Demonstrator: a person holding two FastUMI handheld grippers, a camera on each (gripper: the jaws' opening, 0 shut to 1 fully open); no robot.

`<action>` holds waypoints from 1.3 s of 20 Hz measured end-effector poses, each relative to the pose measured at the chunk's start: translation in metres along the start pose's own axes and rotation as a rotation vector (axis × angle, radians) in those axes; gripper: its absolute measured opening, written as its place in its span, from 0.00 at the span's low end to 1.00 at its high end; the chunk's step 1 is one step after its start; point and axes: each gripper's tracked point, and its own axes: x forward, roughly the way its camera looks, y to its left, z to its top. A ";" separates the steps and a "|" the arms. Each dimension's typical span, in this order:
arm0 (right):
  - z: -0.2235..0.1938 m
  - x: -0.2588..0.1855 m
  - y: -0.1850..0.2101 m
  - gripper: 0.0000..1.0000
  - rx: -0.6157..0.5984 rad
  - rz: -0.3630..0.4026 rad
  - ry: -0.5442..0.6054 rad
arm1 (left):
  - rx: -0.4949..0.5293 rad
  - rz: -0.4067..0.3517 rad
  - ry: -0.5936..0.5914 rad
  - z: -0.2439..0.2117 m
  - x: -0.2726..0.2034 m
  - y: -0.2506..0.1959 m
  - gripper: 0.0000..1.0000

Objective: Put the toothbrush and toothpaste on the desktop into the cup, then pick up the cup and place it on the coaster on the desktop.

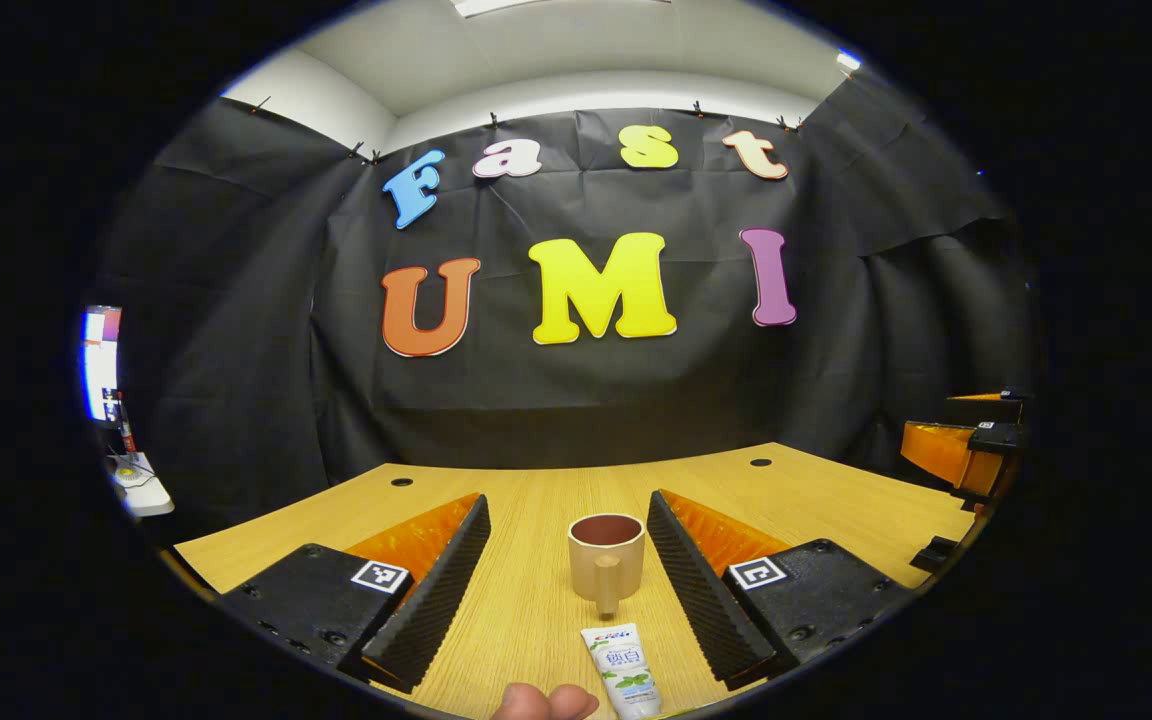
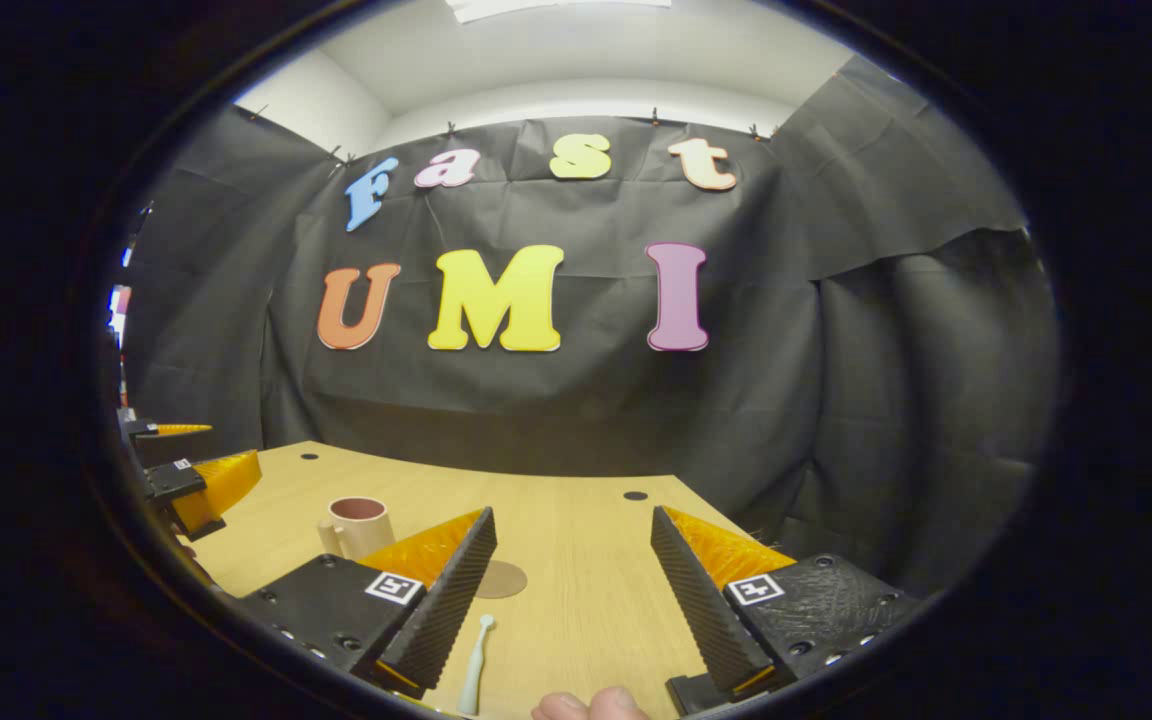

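Both jaws wide open, holding nothing. Toothpaste and toothbrush flat near the table's front edge; cup mid-table, off the coaster. Loading and placing left.

Left claw, right claw: ribbed fingers, black screwed bases (square tag each).

A beige cup with a dark reddish inside stands upright at lower centre of the left gripper view, handle facing the camera; the white toothpaste tube lies flat just below it. In the right gripper view, the pale toothbrush lies at the bottom left of centre, just below the round brown coaster (flat on the desktop).
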 end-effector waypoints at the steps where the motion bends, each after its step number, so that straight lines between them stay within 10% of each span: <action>1: -0.007 0.000 0.002 0.94 0.007 0.000 0.017 | -0.007 0.006 0.023 -0.007 0.001 -0.001 1.00; 14: -0.076 -0.005 0.012 0.95 0.004 0.024 0.202 | -0.074 -0.132 0.616 -0.135 -0.035 -0.051 1.00; 26: -0.112 -0.001 0.018 0.95 0.010 0.030 0.277 | -0.097 -0.084 0.804 -0.184 -0.039 -0.053 0.81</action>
